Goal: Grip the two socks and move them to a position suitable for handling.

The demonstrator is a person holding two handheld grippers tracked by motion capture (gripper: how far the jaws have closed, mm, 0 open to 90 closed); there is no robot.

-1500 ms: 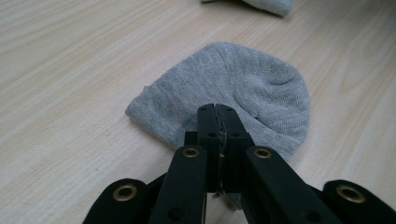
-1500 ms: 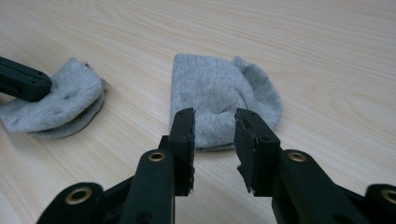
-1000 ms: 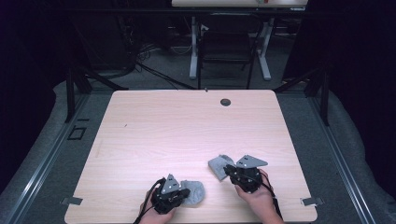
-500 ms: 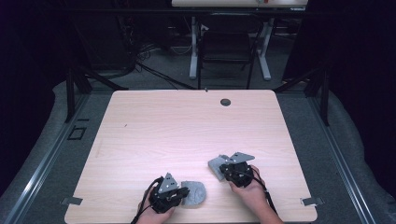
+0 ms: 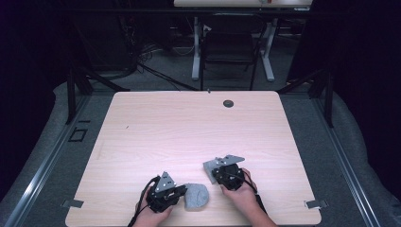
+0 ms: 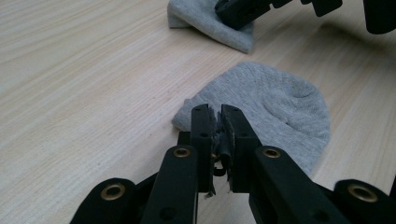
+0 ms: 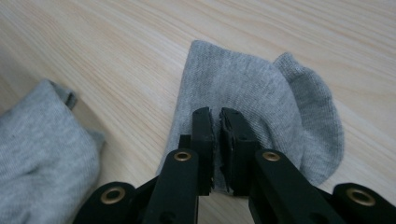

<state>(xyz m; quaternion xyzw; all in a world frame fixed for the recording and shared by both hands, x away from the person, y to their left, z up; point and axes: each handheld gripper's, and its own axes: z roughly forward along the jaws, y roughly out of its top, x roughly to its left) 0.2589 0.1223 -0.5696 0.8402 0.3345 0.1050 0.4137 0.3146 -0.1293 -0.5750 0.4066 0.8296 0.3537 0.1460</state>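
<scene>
Two grey socks lie near the bench's (image 5: 142,142) front edge. The left gripper (image 6: 215,114) pinches the nearer sock (image 6: 280,102); the right gripper (image 7: 215,116), its fingers having just been closing, pinches the other sock (image 7: 261,88). Both grasps look made — pairing or folding remains.

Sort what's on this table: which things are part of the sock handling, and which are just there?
In the job:
- left sock, its edge between the left gripper fingers
- right sock, under the right gripper

Just there:
- table with its dark grommet hole
- chair and desk legs behind
</scene>
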